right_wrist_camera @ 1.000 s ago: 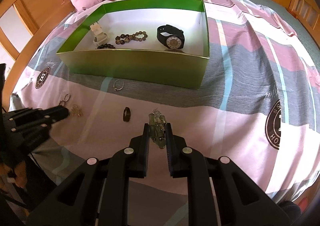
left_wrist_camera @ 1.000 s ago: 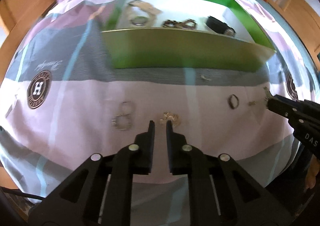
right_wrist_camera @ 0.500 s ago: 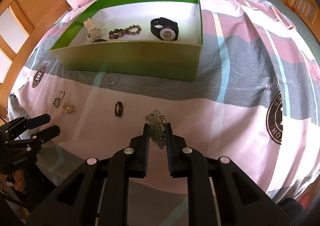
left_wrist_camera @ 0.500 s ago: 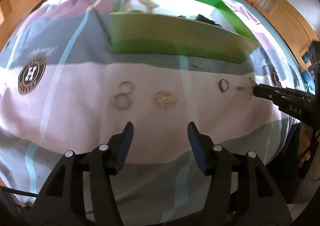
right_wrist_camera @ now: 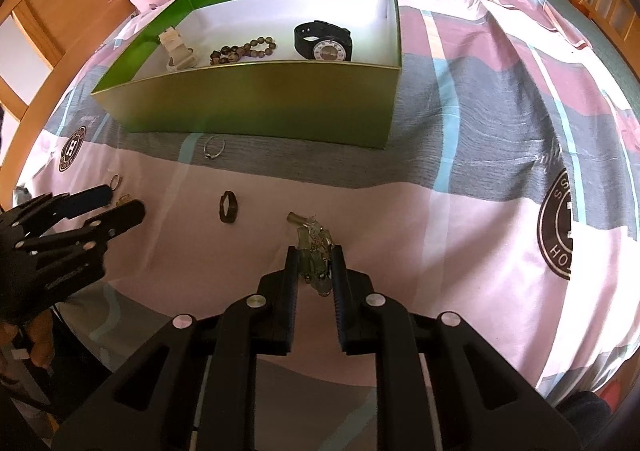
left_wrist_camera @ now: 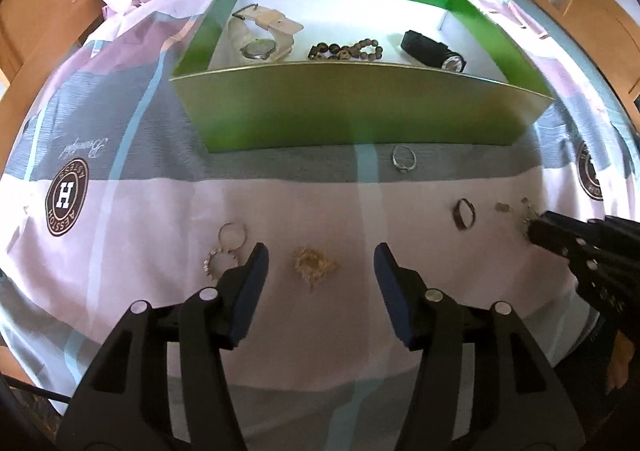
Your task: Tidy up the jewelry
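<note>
On striped bedsheet (left_wrist_camera: 168, 219): green box (left_wrist_camera: 360, 107), scattered rings; wooden furniture (right_wrist_camera: 60, 11) behind.

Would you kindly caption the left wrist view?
Open left claw poised over gold chain before the green box.

Green box (left_wrist_camera: 360, 107) walls off the far bed; its top stays open. Near side: hoop earrings (left_wrist_camera: 226, 247), gold chain (left_wrist_camera: 312, 265), silver ring (left_wrist_camera: 404, 159), dark ring (left_wrist_camera: 464, 213) scattered, bare bedspread (right_wrist_camera: 460, 235) between.

bright daylight, sharp centre, heavy fisheye warp at edges.
</note>
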